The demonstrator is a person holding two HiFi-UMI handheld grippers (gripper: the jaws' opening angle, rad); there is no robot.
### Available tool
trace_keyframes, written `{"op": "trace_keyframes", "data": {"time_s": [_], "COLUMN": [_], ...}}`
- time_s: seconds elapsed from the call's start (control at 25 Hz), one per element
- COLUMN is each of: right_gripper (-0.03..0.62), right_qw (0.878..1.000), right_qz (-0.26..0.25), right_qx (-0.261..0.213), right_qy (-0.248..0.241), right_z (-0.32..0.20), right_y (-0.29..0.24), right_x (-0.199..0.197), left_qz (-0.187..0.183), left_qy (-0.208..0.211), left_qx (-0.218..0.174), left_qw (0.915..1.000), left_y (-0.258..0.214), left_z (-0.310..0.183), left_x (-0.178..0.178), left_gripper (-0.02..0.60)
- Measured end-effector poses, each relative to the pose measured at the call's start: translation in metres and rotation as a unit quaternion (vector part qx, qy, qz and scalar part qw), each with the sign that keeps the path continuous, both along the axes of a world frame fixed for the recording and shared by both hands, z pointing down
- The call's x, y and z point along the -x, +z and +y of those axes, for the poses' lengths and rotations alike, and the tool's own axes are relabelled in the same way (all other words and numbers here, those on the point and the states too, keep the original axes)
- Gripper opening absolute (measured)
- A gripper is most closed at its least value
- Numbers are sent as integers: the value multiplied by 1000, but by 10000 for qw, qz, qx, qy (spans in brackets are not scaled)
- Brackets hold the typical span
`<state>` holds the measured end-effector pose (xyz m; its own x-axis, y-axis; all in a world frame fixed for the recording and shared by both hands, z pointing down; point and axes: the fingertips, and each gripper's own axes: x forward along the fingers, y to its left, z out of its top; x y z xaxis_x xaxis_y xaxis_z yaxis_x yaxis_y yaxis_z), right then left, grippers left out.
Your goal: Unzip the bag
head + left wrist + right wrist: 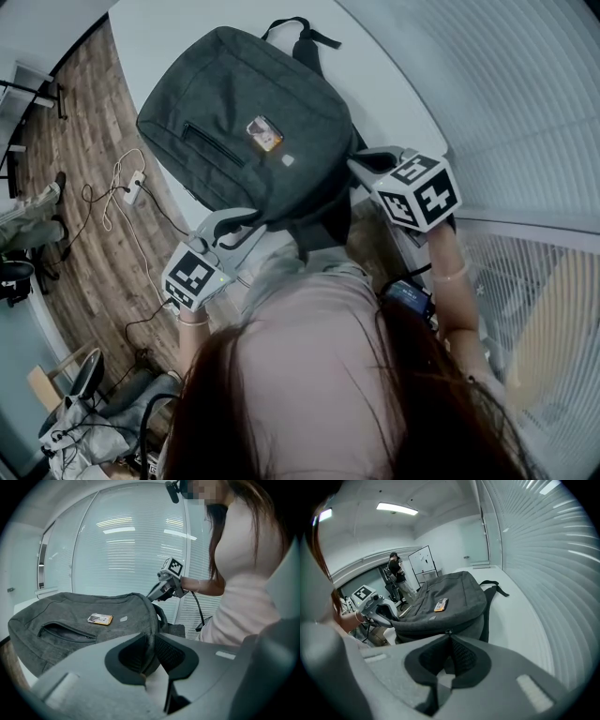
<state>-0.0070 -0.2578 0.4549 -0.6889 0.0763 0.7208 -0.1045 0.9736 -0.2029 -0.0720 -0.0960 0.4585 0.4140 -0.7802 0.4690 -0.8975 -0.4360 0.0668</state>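
A dark grey backpack (pixel 239 122) lies flat on the white table (pixel 169 37), with a yellow tag (pixel 264 133) on its front. My left gripper (pixel 239 230) is at the bag's near left corner. In the left gripper view its jaws (pixel 150 644) pinch a fold of the backpack's (pixel 70 616) edge fabric. My right gripper (pixel 361 164) meets the bag's near right side. In the right gripper view it (pixel 449 637) is shut at the side seam of the backpack (pixel 450 597), with the small zipper pull (pixel 448 632) at its tips.
Wood floor (pixel 94 253) with cables and a power strip (pixel 134 187) lies left of the table. A window with blinds (pixel 525 94) runs along the right. Bags sit on the floor (pixel 84 422). A person (pixel 395 571) stands far back by a whiteboard (pixel 423 562).
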Motion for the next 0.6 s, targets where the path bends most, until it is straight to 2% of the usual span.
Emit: {"op": "trace_keyframes", "data": {"time_s": [0.24,0.32,0.44,0.6], "right_gripper": [8,8,9,9], "right_qw": [9985,9951,9837,9791], "right_qz": [282,398,546,535], "right_qx": [-411,-801,-1586,-1891], "right_qy": [-241,-429,-644,-516], "right_z": [1,1,0,-10], "right_y": [-1,-3,-3,2], "right_x": [-1,0,1,2], "left_qz": [-25,-25,-21,-37], "left_qy": [20,36,52,66], "left_qx": [-63,-93,-95,-87], "left_qw": [10000,9999,9999,9999], "left_y": [-2,-3,-4,-4], "left_z": [-1,-1,-2,-1], "left_x": [0,0,0,-1], "left_gripper": [72,72,71,71]}}
